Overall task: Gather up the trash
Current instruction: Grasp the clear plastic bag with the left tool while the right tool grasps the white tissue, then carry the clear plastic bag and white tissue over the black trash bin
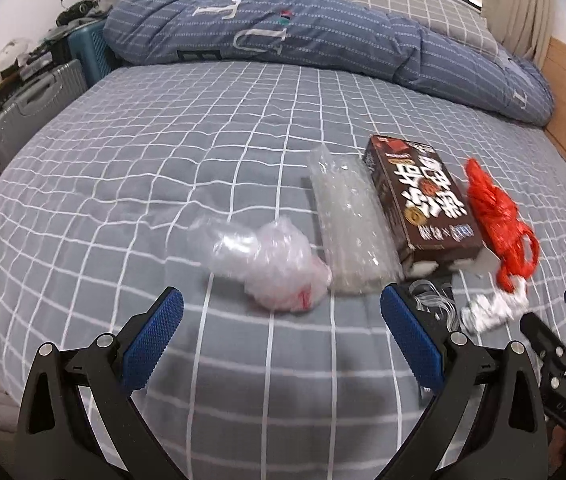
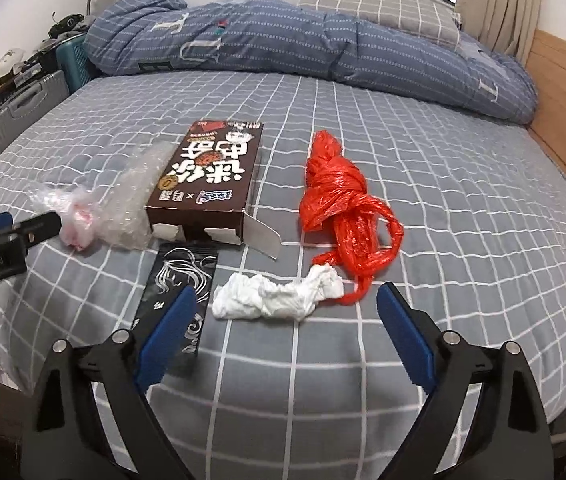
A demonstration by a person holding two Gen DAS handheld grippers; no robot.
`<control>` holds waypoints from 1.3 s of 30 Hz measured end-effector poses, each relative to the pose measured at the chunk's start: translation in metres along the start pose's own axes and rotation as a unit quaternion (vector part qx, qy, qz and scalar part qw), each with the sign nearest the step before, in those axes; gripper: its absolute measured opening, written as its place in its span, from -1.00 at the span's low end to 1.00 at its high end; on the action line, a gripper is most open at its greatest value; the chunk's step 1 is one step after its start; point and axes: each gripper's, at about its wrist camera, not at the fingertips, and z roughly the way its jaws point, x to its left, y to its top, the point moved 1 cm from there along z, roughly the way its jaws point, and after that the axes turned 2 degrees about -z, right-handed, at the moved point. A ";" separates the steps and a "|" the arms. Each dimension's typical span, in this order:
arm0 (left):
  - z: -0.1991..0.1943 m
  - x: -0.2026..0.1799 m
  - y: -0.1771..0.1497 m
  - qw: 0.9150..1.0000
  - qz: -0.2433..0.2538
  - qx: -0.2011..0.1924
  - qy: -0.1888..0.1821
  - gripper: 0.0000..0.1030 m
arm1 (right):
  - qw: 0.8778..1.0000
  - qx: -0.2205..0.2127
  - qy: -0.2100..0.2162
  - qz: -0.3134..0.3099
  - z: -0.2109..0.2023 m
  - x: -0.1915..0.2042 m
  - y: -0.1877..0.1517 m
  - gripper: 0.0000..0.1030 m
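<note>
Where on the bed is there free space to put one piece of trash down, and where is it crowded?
Free: the bedsheet between the crumpled clear bag and the suitcase; also the stretch between the red plastic bag and the wooden bed frame. Crowded: around the brown box, with bubble wrap, black packet and tissue.

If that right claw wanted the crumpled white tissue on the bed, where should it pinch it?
Probably across the narrow waist of the white tissue, coming down from above and from the near side. It lies as a long crumpled strip running left to right, so the open right gripper, already lined up before it, could close over its middle. Avoid its right end, which touches the red plastic bag.
</note>
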 end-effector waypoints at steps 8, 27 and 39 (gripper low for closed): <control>0.027 0.004 0.010 1.000 -0.003 0.004 0.004 0.86 | 1.000 0.023 0.008 0.005 0.035 -0.001 0.000 0.55; 0.056 0.003 0.004 1.000 0.004 0.029 -0.006 0.06 | 0.997 0.074 0.026 -0.019 0.070 0.013 -0.016 -0.40; 0.046 0.005 0.008 1.000 -0.003 0.014 -0.003 0.05 | 0.997 0.062 0.044 0.003 0.058 0.006 -0.010 -0.53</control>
